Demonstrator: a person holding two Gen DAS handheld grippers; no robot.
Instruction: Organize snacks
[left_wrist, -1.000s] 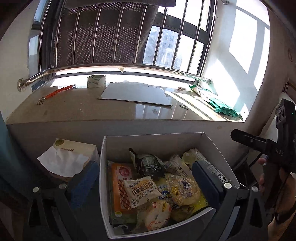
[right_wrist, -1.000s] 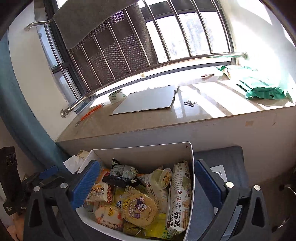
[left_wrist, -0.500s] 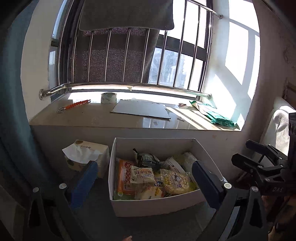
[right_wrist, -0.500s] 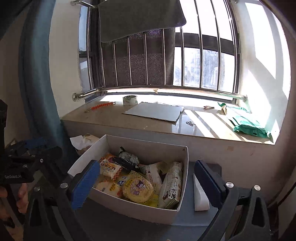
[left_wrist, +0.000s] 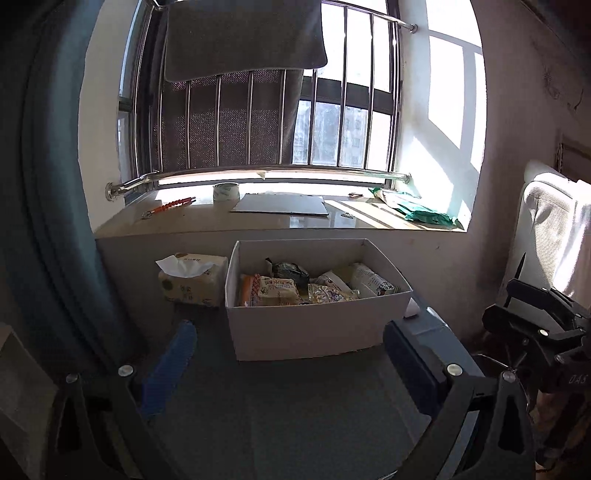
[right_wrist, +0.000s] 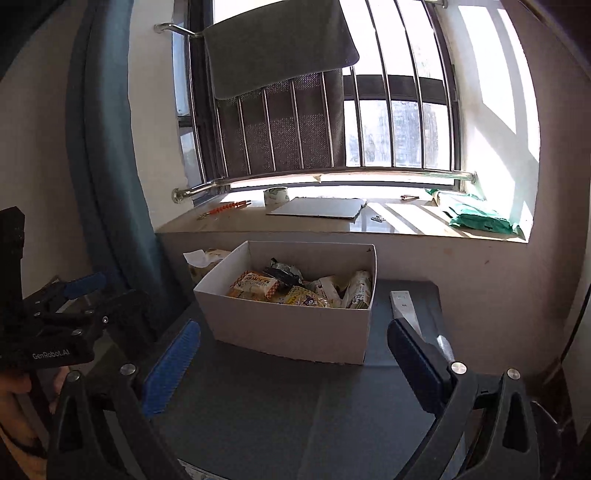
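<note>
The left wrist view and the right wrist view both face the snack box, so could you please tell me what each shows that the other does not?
Only the left wrist view shows the whole tissue pack beside the box, a white chair back at right, and the right gripper from the side. Only the right wrist view shows a white remote lying right of the box, and the left gripper from the side. Both show the white box of snacks, the tape roll, cardboard sheet and green bag on the sill.

Both wrist views face snack box (left_wrist: 317, 325), windowsill (right_wrist: 332, 223)
</note>
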